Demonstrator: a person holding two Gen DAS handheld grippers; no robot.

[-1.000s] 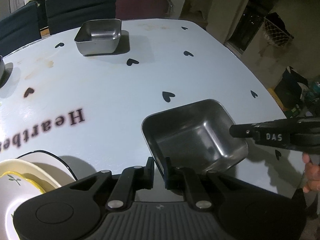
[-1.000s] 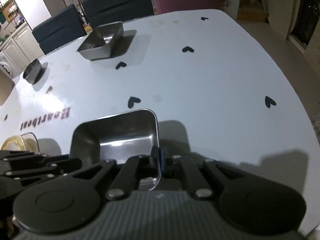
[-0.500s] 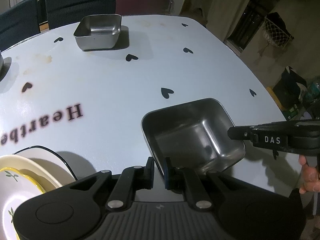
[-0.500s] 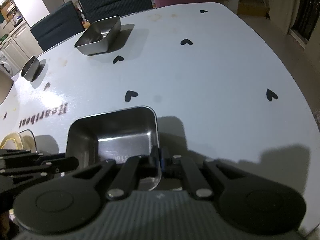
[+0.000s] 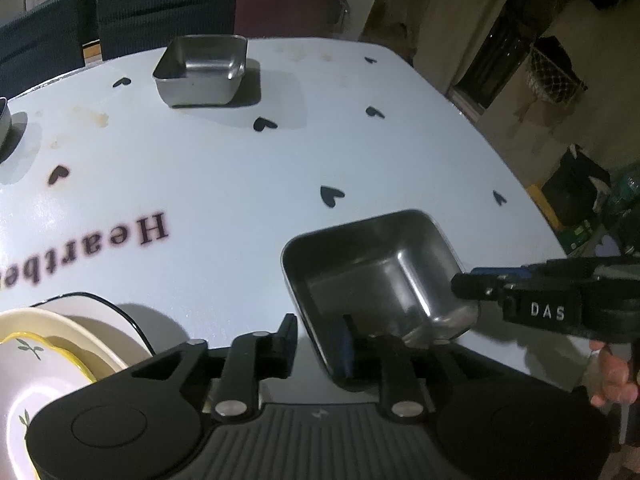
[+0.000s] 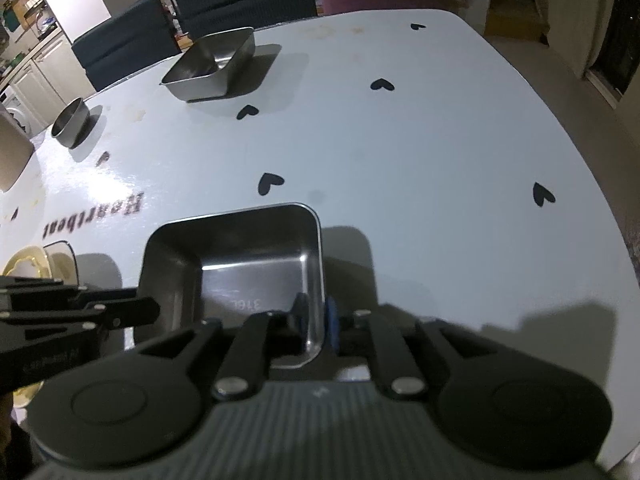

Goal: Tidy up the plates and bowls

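Square stainless-steel bowl (image 5: 372, 276) rests on pale heart-print table (image 5: 240, 168). Left gripper (image 5: 316, 340) and right gripper (image 6: 316, 320) straddle opposite rims, jaws just opening, pads off metal.

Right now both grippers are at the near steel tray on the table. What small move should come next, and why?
Probably lift both grippers straight back off the steel tray. It sits flat on the table, and the jaws of the left gripper and the right gripper have just been opening, each with a gap around the tray's wall. So the tray looks released, and the other tray waits further back.
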